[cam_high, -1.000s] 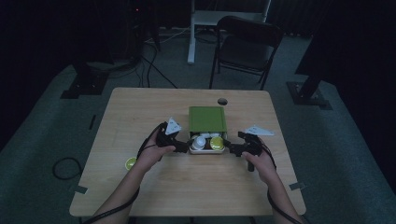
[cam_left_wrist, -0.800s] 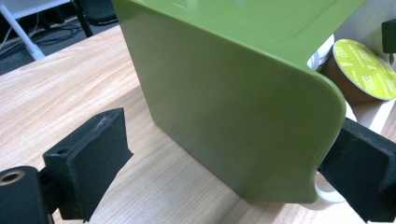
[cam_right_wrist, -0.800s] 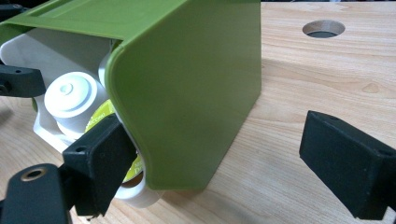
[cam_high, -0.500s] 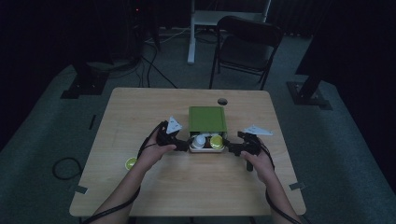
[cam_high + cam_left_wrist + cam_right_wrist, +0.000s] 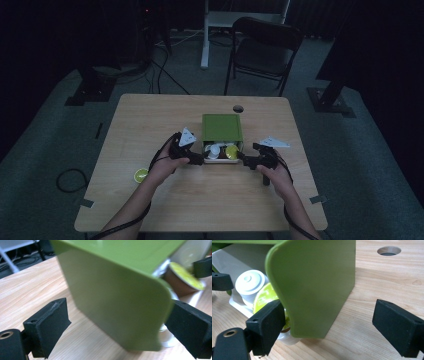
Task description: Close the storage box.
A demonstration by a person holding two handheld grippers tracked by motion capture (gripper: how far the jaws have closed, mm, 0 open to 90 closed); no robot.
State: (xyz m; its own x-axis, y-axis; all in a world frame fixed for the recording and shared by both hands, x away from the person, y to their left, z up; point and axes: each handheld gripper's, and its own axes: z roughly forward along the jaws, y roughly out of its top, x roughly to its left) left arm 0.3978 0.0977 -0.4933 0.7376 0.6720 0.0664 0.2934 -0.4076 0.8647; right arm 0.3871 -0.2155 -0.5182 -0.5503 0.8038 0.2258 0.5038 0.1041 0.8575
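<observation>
A green box (image 5: 222, 127) stands mid-table with its white drawer (image 5: 219, 159) pulled out toward me. In the drawer lie a white capsule (image 5: 215, 149) and a yellow-lidded capsule (image 5: 231, 151). My left gripper (image 5: 197, 159) sits at the drawer's left front corner. It is open, and the box's green side wall (image 5: 112, 302) stands between its jaws with a gap on one side. My right gripper (image 5: 245, 160) is at the right corner, also open. It straddles the other green wall (image 5: 317, 285), with one jaw beside the yellow-lidded capsule (image 5: 263, 298) and the white capsule (image 5: 249, 282).
A lime-lidded capsule (image 5: 141, 175) lies loose on the wooden table (image 5: 150, 125), left of my left forearm. A cable hole (image 5: 238, 108) sits behind the box. A dark folding chair (image 5: 262, 50) stands beyond the far edge.
</observation>
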